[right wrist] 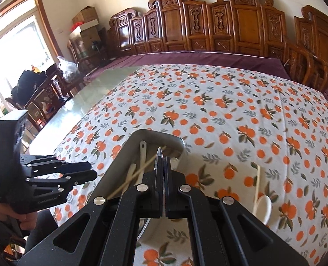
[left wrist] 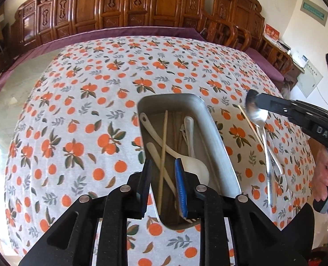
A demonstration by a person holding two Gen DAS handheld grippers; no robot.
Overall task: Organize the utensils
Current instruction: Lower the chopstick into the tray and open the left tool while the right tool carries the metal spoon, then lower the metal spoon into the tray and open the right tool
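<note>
right gripper (right wrist: 163, 155) clamped on steel spoon (left wrist: 256, 110) at bowl, over tray (left wrist: 217, 133) right rim | slick, stiff, handle dangling | left gripper (left wrist: 162, 173) open

Table w/ orange-print cloth (left wrist: 79, 119) carries metal tray (left wrist: 219, 141), chopstick (left wrist: 250, 124) & white spoon (right wrist: 264, 206).

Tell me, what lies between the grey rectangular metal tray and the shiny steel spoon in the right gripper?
One pale wooden chopstick lies slanted on the orange-print tablecloth there, seen in the left wrist view.
</note>
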